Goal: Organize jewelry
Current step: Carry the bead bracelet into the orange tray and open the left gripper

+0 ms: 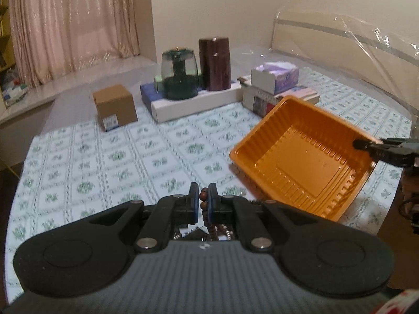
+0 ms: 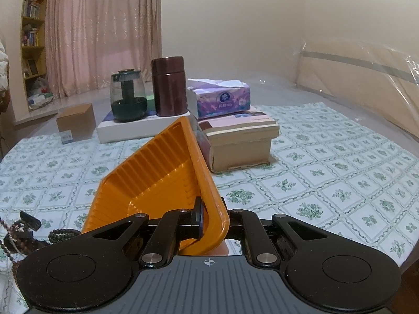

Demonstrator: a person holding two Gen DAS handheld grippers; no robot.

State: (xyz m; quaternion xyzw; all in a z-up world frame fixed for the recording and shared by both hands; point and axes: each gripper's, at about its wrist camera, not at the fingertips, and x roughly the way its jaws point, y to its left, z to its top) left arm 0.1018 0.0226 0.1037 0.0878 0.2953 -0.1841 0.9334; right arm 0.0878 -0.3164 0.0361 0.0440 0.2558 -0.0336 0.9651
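Note:
My left gripper (image 1: 203, 202) is shut on a string of brown wooden beads (image 1: 203, 204), which hangs down between its fingers above the table. An orange plastic tray (image 1: 303, 157) is tilted up at the right, empty inside. My right gripper (image 1: 362, 144) pinches its far rim. In the right wrist view my right gripper (image 2: 209, 218) is shut on the tray's rim (image 2: 209, 183), and the tray tips toward the left. The left gripper's fingers (image 2: 30, 221) and more bead strands (image 2: 61, 234) show at the lower left.
A patterned tablecloth (image 1: 146, 151) covers the table. At the back stand a brown cardboard box (image 1: 115, 107), a glass teapot (image 1: 179, 74) and a dark canister (image 1: 214, 64) on a white flat box, and a tissue box (image 2: 222, 99) on stacked books (image 2: 241, 141).

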